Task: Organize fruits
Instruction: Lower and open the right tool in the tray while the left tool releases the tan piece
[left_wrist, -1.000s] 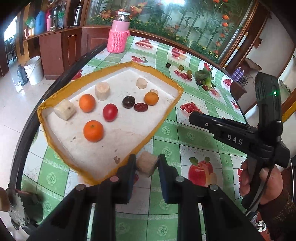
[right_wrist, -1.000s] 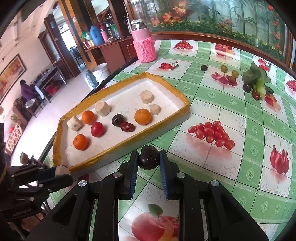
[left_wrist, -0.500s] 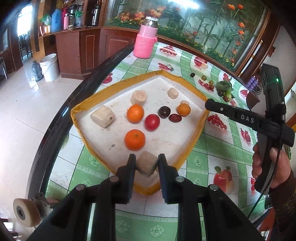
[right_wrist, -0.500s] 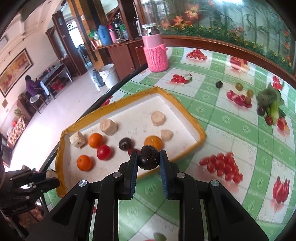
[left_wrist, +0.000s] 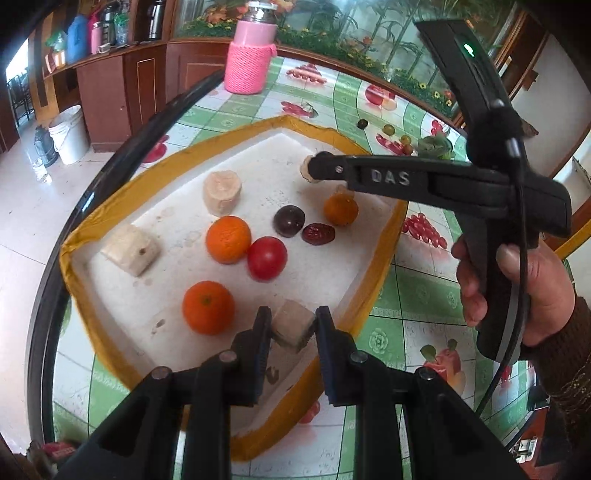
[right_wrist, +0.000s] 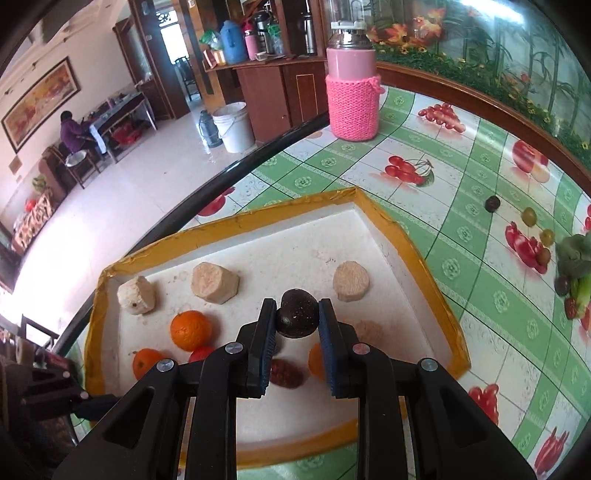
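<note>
While the left gripper (left_wrist: 291, 326) squeezes a pale fruit chunk (left_wrist: 293, 328) over the near end of the white tray (left_wrist: 114, 199), the right gripper (right_wrist: 297, 314) grips a dark round fruit (right_wrist: 298, 313) over the tray's middle. Oranges (left_wrist: 208, 307), a red tomato (left_wrist: 266, 257) and more pale chunks (left_wrist: 221, 192) lie in the tray on the desk (left_wrist: 417, 291). A pink bottle (right_wrist: 352, 99) stands well apart.

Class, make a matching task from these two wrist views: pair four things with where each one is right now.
Things:
1. pale chunk
2. dark round fruit
3. red tomato
4. pink flask

Places:
A. on the tablecloth beyond the tray
B. lying in the tray beside an orange
C. clamped in the left tool
D. clamped in the right tool

Pairs: 1-C, 2-D, 3-B, 4-A
</note>
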